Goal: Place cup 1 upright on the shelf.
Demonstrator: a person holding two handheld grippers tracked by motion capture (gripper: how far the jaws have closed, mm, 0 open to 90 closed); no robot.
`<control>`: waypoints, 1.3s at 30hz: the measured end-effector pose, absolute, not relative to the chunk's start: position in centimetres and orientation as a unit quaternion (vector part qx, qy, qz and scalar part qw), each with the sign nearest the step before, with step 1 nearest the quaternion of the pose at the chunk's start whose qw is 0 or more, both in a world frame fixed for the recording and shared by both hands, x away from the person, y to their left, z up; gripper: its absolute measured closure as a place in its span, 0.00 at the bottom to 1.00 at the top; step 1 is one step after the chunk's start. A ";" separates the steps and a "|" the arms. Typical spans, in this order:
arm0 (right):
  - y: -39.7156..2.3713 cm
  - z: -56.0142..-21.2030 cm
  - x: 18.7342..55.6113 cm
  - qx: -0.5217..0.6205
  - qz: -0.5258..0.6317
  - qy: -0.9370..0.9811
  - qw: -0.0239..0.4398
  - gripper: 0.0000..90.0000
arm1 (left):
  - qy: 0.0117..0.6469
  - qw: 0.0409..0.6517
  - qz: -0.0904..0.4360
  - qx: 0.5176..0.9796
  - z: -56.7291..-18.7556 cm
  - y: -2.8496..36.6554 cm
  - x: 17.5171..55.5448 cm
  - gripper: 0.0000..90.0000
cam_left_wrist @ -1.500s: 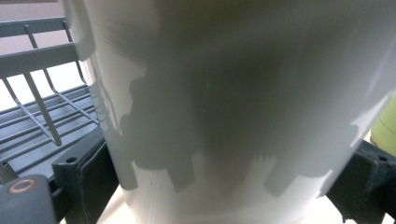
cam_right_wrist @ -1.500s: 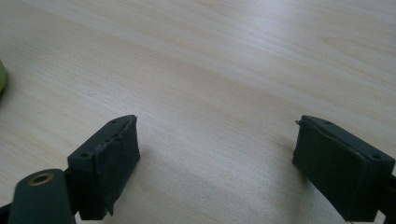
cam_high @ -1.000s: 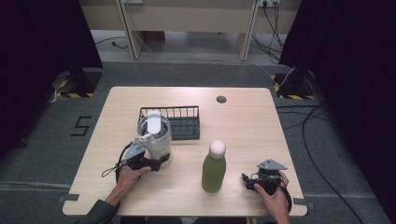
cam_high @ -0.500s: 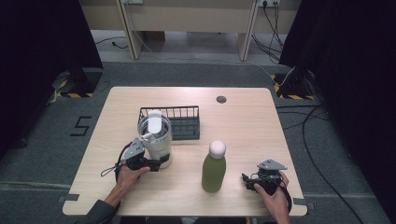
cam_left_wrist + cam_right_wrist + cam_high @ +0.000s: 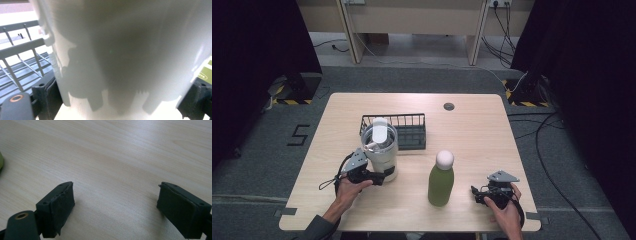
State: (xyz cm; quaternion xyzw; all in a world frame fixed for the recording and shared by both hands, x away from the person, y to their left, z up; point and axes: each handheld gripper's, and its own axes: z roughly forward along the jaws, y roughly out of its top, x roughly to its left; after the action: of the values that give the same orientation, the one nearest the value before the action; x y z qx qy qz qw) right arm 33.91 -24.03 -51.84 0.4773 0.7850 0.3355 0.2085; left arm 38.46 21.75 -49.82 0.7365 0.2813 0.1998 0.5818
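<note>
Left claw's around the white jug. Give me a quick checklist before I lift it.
1. Jug between the left claw jaws, one each side: ok.
2. Pads pressing on the jug: cannot tell.
3. Jug upright on the table: ok.
4. Basket right behind the jug, may snag: not ok.
5. Green bottle apart from the jug: ok.
6. Right claw open over bare table, out of the way: ok.

left gripper (image 5: pixel 379 176) at white tumbler (image 5: pixel 379 150) base | green bottle (image 5: pixel 441 179) upright, mid-table | right gripper (image 5: pixel 477 194) near bottle, apart
</note>
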 end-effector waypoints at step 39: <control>-24.0 -51.8 33.9 0.477 0.335 0.785 0.209 0.16 | 0.296 0.596 0.213 0.715 -43.8 23.5 40.7 0.12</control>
State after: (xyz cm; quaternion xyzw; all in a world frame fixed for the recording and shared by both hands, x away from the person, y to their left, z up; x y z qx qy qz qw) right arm 33.91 -24.03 -51.84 0.4773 0.7849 0.3353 0.2089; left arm 40.68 23.53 -43.81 0.7152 0.2962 0.2126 0.5963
